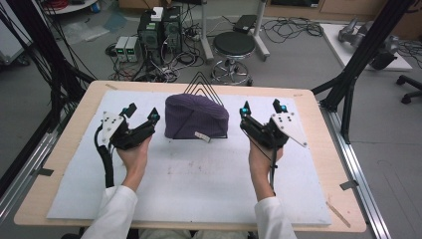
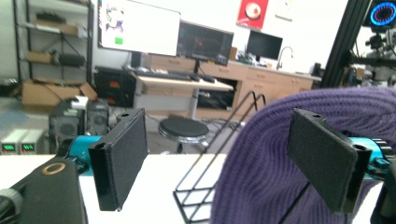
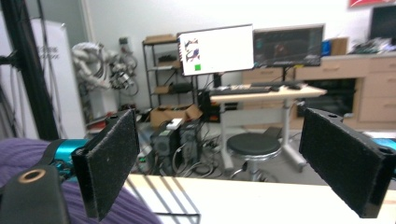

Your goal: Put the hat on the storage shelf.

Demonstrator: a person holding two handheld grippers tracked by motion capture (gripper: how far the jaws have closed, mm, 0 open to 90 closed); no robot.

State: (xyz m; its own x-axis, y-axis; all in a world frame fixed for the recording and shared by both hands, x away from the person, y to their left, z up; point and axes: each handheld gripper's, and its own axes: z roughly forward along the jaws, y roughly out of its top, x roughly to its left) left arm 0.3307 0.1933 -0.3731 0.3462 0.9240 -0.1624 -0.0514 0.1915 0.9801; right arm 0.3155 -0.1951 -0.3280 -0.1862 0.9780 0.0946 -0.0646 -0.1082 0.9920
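Overhead, a purple knit hat [image 1: 196,117] sits on a black wire rack [image 1: 201,88] at the far middle of the white mat [image 1: 199,179]; left gripper [image 1: 142,113] and right gripper [image 1: 262,108] flank it, jaws spread, pinching nothing. A stool [image 1: 234,46] and computers [image 1: 160,30] stand beyond the table. Left gripper view: hat [image 2: 280,154] cut off behind right pad, rack [image 2: 205,182] partly hidden. Right gripper view: hat [image 3: 28,154] at lower left, blurred; stool [image 3: 254,143] between pads.

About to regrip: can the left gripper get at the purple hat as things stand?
Probably yes. The left gripper is open beside the hat, with bare mat between them. The hat sits over a wire rack, so the jaws may catch its wires.
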